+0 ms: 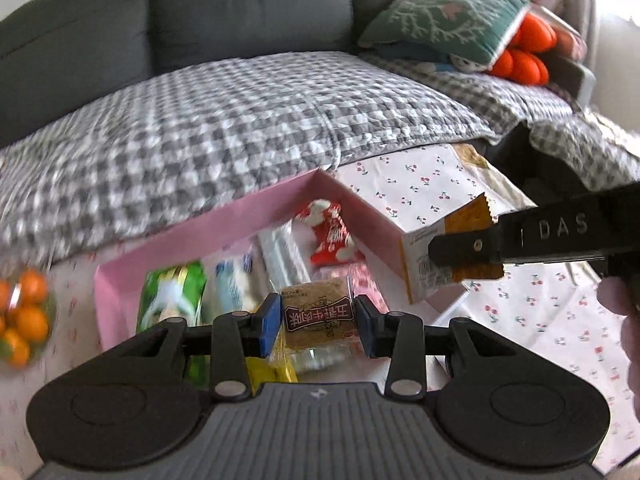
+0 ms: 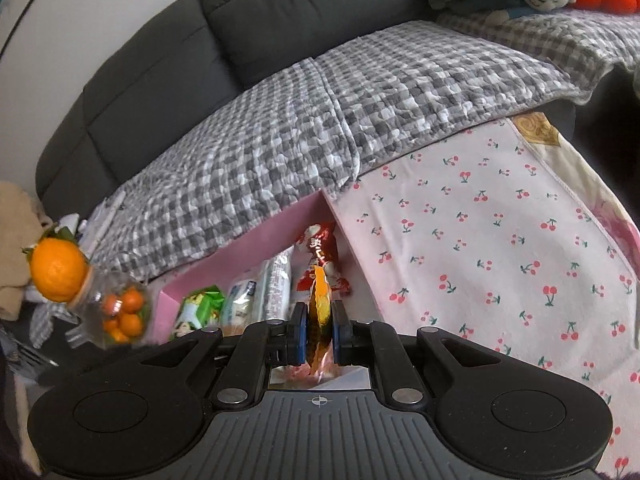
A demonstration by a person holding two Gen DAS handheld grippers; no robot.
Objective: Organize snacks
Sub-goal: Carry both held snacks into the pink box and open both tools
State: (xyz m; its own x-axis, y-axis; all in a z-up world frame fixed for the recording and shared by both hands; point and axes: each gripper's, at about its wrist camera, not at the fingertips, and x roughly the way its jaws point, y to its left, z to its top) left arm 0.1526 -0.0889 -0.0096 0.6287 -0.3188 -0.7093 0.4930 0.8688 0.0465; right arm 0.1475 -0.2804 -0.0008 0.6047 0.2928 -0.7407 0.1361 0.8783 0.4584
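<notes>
A pink box [image 1: 208, 228] lies on the cherry-print cloth and holds several snack packets: a green one [image 1: 172, 296], a pale blue one [image 1: 232, 280], a clear one [image 1: 280, 252] and a red one [image 1: 332, 232]. My left gripper [image 1: 318, 322] is over the box's near end, its pads on either side of a brown beef-snack packet [image 1: 318, 316]. My right gripper [image 2: 319, 332] is shut on an orange packet [image 2: 320, 312], held edge-on above the box [image 2: 240, 252]. It also shows in the left wrist view [image 1: 444, 256] at the box's right wall.
A clear container of small oranges [image 1: 24, 320] stands left of the box, also seen in the right wrist view [image 2: 120, 312]. A grey checked blanket [image 1: 240, 120] covers the sofa behind. Cushions [image 1: 444, 20] lie at the far right. Cherry-print cloth [image 2: 480, 240] spreads to the right.
</notes>
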